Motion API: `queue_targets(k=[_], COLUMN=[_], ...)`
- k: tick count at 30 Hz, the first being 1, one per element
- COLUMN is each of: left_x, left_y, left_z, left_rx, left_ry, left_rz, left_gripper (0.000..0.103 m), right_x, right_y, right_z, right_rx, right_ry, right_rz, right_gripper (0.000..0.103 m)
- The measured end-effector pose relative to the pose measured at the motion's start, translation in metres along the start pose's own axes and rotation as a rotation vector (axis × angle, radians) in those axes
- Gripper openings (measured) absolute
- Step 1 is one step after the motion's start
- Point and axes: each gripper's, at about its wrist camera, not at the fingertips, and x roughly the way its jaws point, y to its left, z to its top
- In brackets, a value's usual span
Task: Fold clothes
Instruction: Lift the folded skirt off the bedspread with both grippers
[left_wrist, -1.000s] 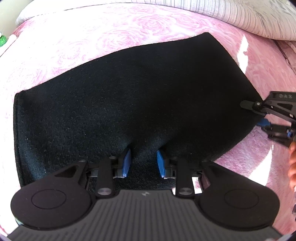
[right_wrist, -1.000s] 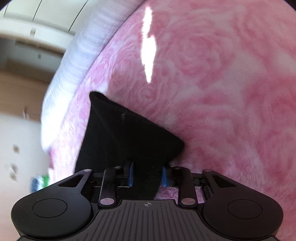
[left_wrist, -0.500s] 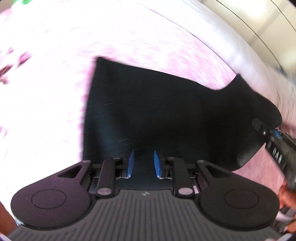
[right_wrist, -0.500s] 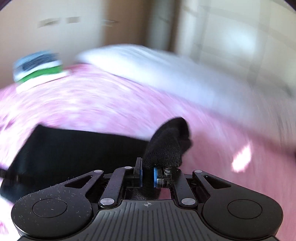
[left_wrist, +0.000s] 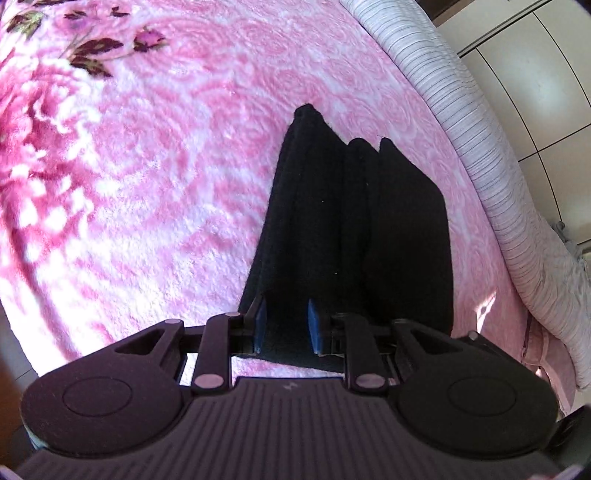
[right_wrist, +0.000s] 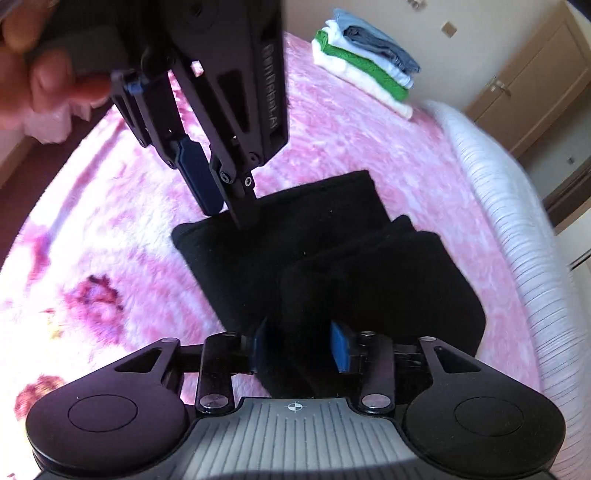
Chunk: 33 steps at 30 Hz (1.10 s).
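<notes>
A black fleece garment lies folded in thick layers on the pink rose blanket. My left gripper grips its near edge, and the dark fabric fills the gap between the blue pads. The right wrist view shows the same garment as a folded block. My right gripper stands open there, its pads wide apart on either side of a folded layer. The left gripper comes down from above onto the garment's far left edge, held by a hand.
A stack of folded clothes in green, white and blue sits at the far end of the bed. A striped white bolster runs along the bed's right side. Beyond it stand pale cupboard doors and a wooden door.
Both grippers swung the garment over and laid it down as a narrower, thicker fold. The right gripper, pinched shut on the cloth half a second ago, has opened. The left gap is unchanged.
</notes>
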Motion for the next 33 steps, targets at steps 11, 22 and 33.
queue_targets(k=[11,22,33], left_x=[0.032,0.106,0.079], left_y=[-0.028,-0.027,-0.045], left_z=[0.053,0.088,0.098], left_rx=[0.016,-0.118,0.038], left_ry=[0.066,0.189,0.098], left_rz=[-0.159,-0.313,-0.323], left_gripper=[0.041,0.056,0.018], right_x=[-0.013,0.085,0.097], right_y=[-0.169,-0.263,-0.262], right_z=[-0.047,-0.101,-0.076], right_rx=[0.89,1.431,1.299], right_ry=[0.237,0.445,0.455], right_rz=[0.07,0.172,0.198], right_gripper=[0.042,0.041,0.017])
